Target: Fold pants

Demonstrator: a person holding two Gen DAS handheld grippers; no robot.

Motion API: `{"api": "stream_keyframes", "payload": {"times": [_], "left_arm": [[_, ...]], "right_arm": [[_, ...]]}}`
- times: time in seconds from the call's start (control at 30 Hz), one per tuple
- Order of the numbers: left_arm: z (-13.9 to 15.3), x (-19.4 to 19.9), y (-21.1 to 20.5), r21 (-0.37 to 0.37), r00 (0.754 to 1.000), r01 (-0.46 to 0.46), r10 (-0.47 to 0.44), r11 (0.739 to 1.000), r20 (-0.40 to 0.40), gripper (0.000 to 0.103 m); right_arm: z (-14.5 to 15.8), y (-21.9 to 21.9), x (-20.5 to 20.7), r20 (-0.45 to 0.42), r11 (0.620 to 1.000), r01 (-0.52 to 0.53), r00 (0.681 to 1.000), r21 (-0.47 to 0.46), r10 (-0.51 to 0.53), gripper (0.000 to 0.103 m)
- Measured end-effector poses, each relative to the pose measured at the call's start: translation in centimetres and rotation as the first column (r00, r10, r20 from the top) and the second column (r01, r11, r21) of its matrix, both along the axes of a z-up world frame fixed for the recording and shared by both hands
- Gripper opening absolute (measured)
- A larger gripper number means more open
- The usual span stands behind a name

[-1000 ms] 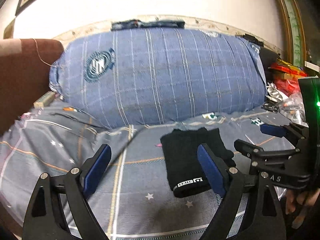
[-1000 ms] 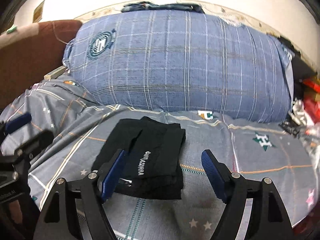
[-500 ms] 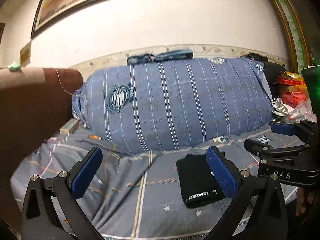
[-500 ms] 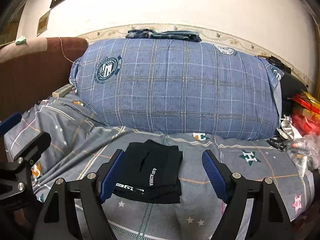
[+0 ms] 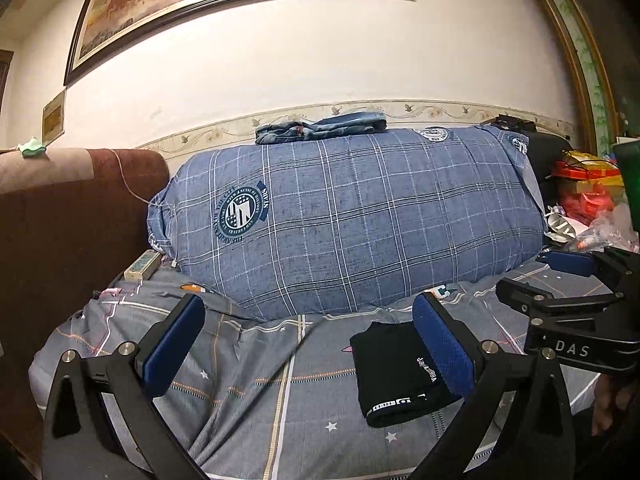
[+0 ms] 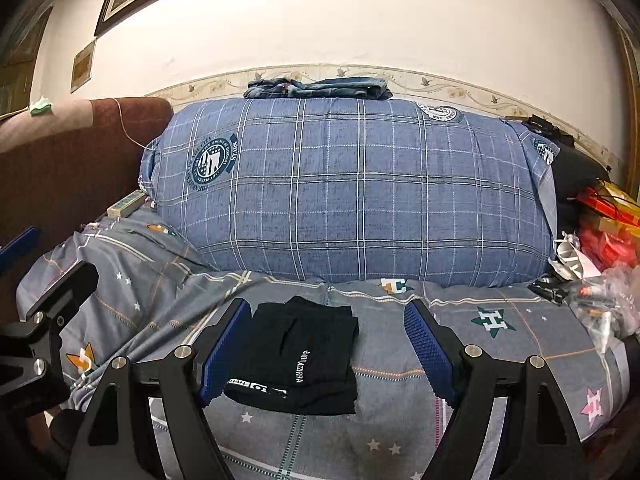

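The black pants [image 5: 394,372] lie folded into a small rectangle on the grey bed sheet [image 5: 256,392], white lettering on top; they also show in the right wrist view [image 6: 298,356]. My left gripper [image 5: 308,344] is open and empty, held back from the pants, which sit behind its right finger. My right gripper [image 6: 328,348] is open and empty, the pants lying beyond and between its fingers, near the left one. The right gripper also shows at the right edge of the left wrist view [image 5: 568,300].
A large blue plaid bundle [image 5: 352,216] fills the back of the bed, folded jeans [image 5: 320,128] on top. A brown headboard [image 5: 60,220] stands at left. Red bags and clutter [image 6: 600,248] lie at right. A framed picture [image 5: 224,4] hangs above.
Both grippers have pulled back and tilted up from the folded pants, so the pants look smaller and the wall and picture have come into view. Both stay open.
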State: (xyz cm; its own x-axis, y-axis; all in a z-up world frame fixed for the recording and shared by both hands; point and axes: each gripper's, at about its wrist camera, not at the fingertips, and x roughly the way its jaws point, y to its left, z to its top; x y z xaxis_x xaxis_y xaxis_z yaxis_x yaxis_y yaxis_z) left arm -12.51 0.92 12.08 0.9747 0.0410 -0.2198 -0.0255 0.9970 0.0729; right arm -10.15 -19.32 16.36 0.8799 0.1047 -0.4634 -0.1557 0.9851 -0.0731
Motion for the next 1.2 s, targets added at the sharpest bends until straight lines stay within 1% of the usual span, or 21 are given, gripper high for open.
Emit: {"api": "stream_keyframes", "payload": {"times": [0.27, 0.43, 0.63, 1.03, 1.2], "left_arm": [[-1.1, 0.7, 0.5, -0.024, 0.998, -0.043, 0.043, 0.999, -0.037, 0.103], [-1.9, 1.1, 0.5, -0.021, 0.997, -0.052, 0.051, 0.998, -0.056, 0.103], [-2.4, 1.4, 0.6, -0.018, 0.996, -0.058, 0.057, 0.998, -0.065, 0.103], [-3.2, 2.0, 1.4, -0.03, 0.992, -0.098, 0.095, 0.995, -0.08, 0.103], [-3.4, 2.3, 1.4, -0.021, 0.989, -0.112, 0.11, 0.993, -0.095, 0.103]], "right_arm": [[-0.8, 0.3, 0.0, -0.009, 1.0, -0.016, 1.0, 0.004, 0.016, 0.081], [-1.9, 0.7, 0.4, -0.03, 1.0, -0.025, 0.999, 0.009, 0.025, 0.081], [-2.9, 1.6, 0.7, -0.042, 0.999, -0.029, 0.999, -0.019, 0.029, 0.081], [-3.6, 2.0, 1.1, -0.047, 0.999, -0.022, 0.999, -0.025, 0.021, 0.081], [-3.6, 2.0, 1.3, -0.046, 0.999, -0.02, 0.999, -0.027, 0.019, 0.081]]}}
